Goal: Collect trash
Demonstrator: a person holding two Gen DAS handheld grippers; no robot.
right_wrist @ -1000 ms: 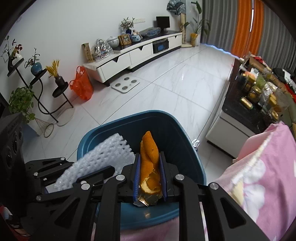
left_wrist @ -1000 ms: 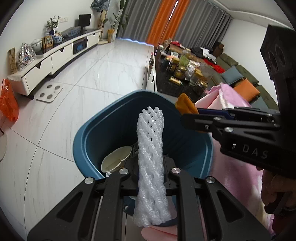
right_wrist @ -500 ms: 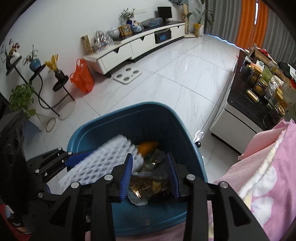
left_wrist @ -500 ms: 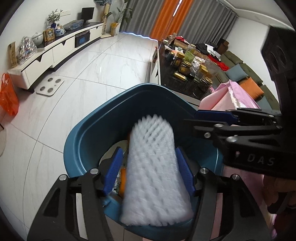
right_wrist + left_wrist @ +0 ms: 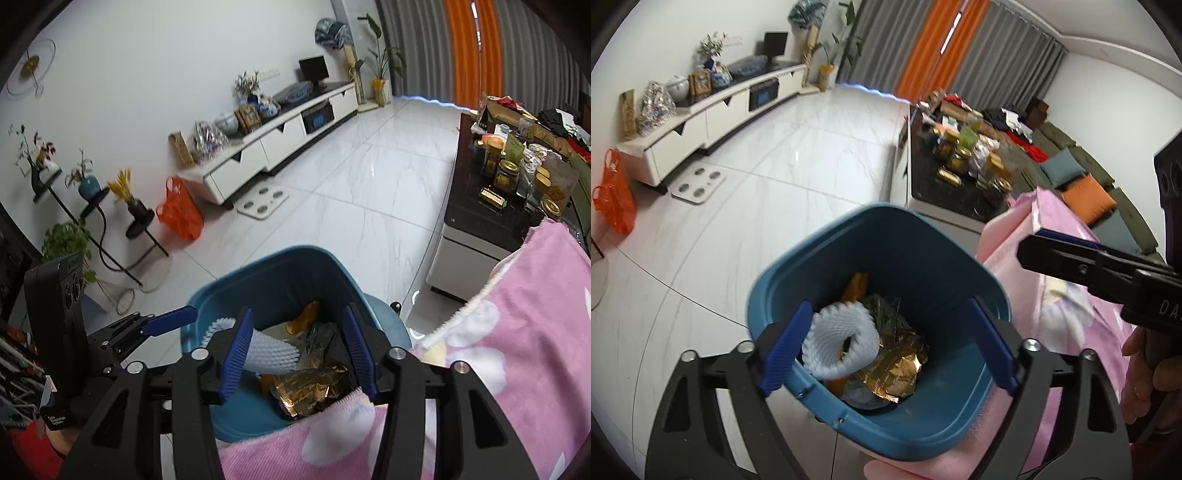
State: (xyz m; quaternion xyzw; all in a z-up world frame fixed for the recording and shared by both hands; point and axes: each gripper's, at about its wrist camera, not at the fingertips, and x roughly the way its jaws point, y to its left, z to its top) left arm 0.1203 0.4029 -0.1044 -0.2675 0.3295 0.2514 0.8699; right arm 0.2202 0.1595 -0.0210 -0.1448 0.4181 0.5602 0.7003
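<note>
A blue trash bin (image 5: 923, 428) stands on the floor below both grippers; it also shows in the right wrist view (image 5: 288, 266). Inside lie a white foam net sleeve (image 5: 842, 341) (image 5: 271, 356), an orange peel (image 5: 855, 288) (image 5: 308, 314) and a gold foil wrapper (image 5: 897, 369) (image 5: 310, 387). My left gripper (image 5: 886, 350) is open and empty above the bin. My right gripper (image 5: 297, 354) is open and empty above the bin too; it shows at the right in the left wrist view (image 5: 1056, 251).
A pink blanket (image 5: 517, 350) lies right of the bin. A dark coffee table (image 5: 934, 181) crowded with jars stands beyond. A white TV cabinet (image 5: 280, 144), an orange bag (image 5: 181, 214), a scale (image 5: 262, 201) and plant stands (image 5: 88, 206) are on the left.
Both grippers opened. The foam sleeve dropped from the left and the orange peel from the right into the bin. Both grippers have opened wider and lifted a little.
</note>
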